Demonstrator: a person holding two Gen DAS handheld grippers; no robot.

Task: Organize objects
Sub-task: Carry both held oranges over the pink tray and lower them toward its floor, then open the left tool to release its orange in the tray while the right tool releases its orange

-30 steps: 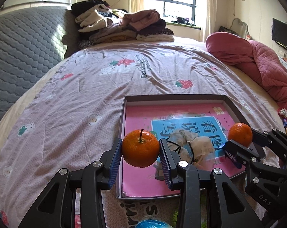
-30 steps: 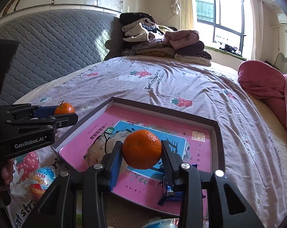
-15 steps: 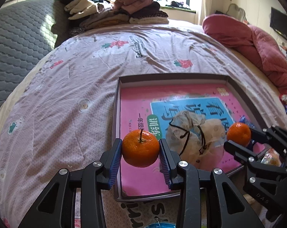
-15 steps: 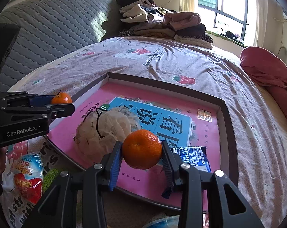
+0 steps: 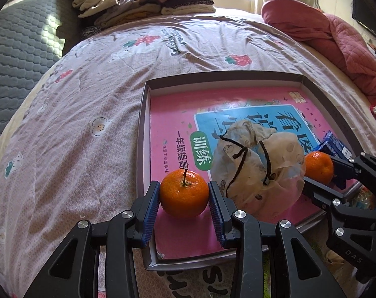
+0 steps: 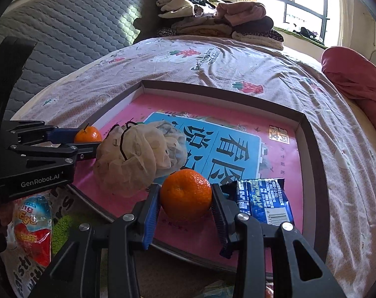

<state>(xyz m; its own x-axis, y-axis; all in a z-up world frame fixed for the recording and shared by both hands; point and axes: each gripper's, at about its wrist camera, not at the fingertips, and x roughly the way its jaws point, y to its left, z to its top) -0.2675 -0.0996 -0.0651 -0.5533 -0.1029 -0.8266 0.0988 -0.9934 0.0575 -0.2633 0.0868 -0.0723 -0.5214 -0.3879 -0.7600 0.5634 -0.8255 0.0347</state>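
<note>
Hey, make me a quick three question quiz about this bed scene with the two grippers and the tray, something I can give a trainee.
1. True or false: each gripper holds an orange between its jaws.
2. Which item lies in the tray between the two oranges? A) a drawstring pouch B) a mug C) a shoe
3. Fill in: the blue snack packet lies at the tray's ____ side, by the right gripper.

Key
1. True: the left gripper grips the stemmed orange; the right gripper grips the other orange.
2. A, the drawstring pouch in the tray.
3. Right: the blue snack packet.
</note>
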